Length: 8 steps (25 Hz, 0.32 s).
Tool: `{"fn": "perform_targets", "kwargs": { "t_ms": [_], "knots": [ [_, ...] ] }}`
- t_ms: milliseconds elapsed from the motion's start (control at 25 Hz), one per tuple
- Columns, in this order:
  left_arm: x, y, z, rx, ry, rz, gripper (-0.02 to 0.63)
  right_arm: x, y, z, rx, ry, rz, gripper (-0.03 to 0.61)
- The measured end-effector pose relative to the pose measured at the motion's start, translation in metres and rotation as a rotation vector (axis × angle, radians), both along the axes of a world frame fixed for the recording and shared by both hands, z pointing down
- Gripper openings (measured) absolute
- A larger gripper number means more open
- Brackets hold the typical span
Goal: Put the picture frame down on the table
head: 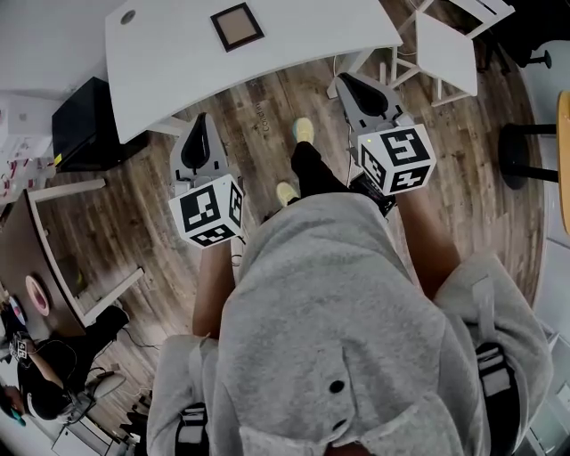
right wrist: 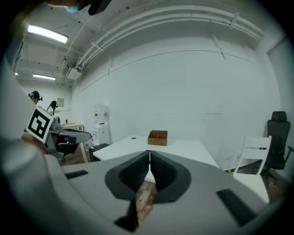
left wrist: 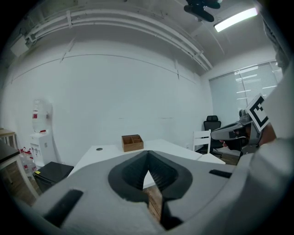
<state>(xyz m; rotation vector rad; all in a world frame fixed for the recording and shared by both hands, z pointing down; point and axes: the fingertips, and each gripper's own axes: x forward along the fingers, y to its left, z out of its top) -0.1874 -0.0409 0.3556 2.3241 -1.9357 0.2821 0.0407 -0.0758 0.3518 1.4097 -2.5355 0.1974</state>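
Note:
The picture frame [head: 237, 26], square with a dark rim and a brown inside, lies on the white table [head: 169, 62] ahead of me. In the gripper views it reads as a low wooden box [left wrist: 132, 142] [right wrist: 157, 137] on the tabletop. My left gripper [head: 201, 120] is held above the wooden floor, short of the table edge, jaws shut with nothing in them [left wrist: 148, 153]. My right gripper [head: 344, 82] is level with it on the right, also shut and empty [right wrist: 149, 154]. Both point toward the table, well apart from the frame.
A black cabinet [head: 85, 125] stands at the table's left end and a white chair [head: 445, 49] at its right. A black stool [head: 525, 151] is at far right, a brown desk [head: 22, 254] and a seated person [head: 44, 370] at left. A water dispenser [left wrist: 40, 137] stands by the wall.

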Motion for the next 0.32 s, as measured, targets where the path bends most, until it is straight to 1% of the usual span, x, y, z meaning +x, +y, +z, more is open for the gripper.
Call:
{"fn": "perform_targets", "kwargs": {
  "t_ms": [320],
  "knots": [
    [0.007,0.007,-0.006,0.018,-0.004,0.018,0.021,0.003,0.012,-0.006,0.014,0.008,-0.001,0.029]
  ]
}}
